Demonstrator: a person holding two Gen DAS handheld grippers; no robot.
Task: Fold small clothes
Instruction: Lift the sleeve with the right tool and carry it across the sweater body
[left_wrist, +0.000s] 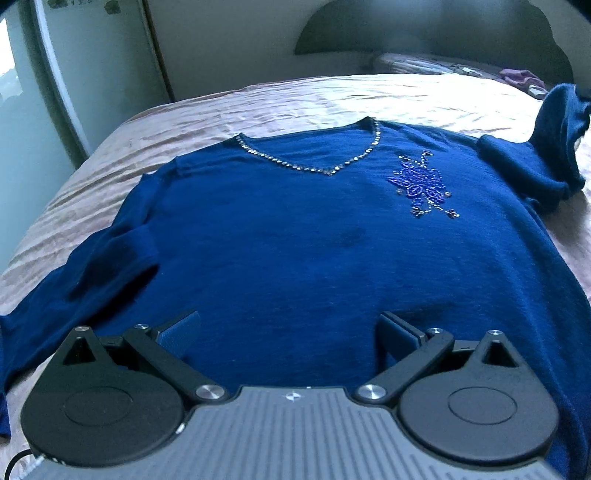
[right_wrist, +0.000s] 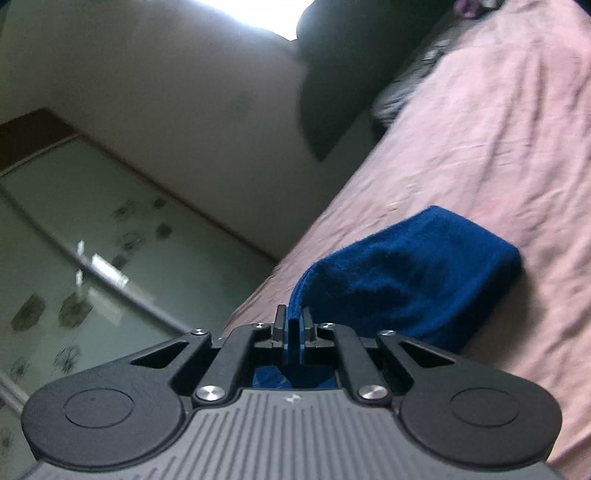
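Garment: a blue knit sweater lies face up and flat on the pink bedspread, with a beaded V-neckline and a beaded flower on the chest.
Left gripper: its jaws stand wide apart above the hem area of the sweater, and nothing is between them.
Right gripper: its jaws are closed on the edge of the right sleeve, and the blue knit is pinched between the 2 pads.
Sleeve position: in the left wrist view the same sleeve rises off the bed at the far right, and the part near the shoulder is bunched.
Step in hand: I judge it is the fold of the right sleeve across the chest.
How to do it well: carry the cuff over the body in 1 smooth arc, keep the knit lightly stretched so the bunch opens, and lay it flat below the neckline.
Left gripper advice: it can press the body down so the sweater does not slide.
Risk: the beads may catch the knit if the sleeve is dragged over them.
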